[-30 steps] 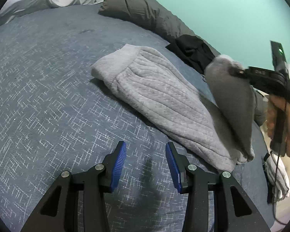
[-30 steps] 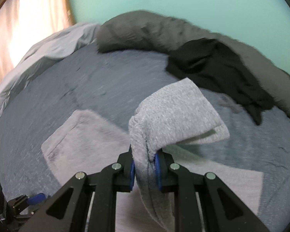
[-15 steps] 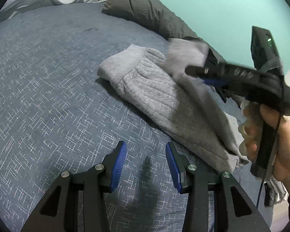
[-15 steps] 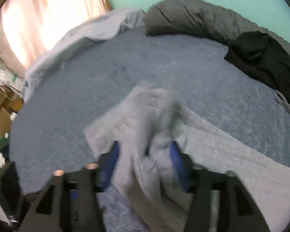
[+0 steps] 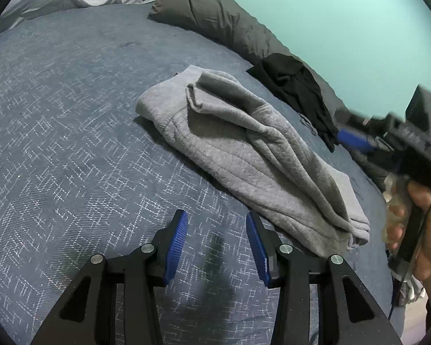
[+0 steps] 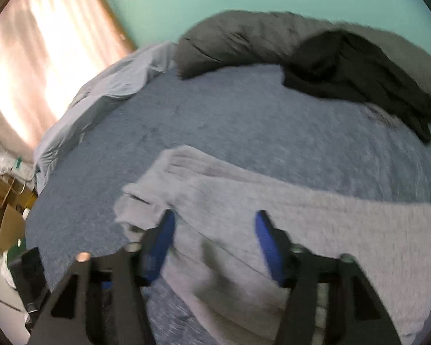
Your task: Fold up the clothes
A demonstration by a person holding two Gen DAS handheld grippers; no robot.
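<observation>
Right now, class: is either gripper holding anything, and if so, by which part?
Nothing is held. The left gripper is open over the bedspread; the right gripper's closing jaws hang empty above the grey garment.

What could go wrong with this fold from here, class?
1. The top layer of the grey garment lies bunched and askew, so the next fold may lock in wrinkles.
2. The right gripper, its jaws closing with nothing between them, may snag the garment.
3. The black garment lies close and could get caught up.
</observation>
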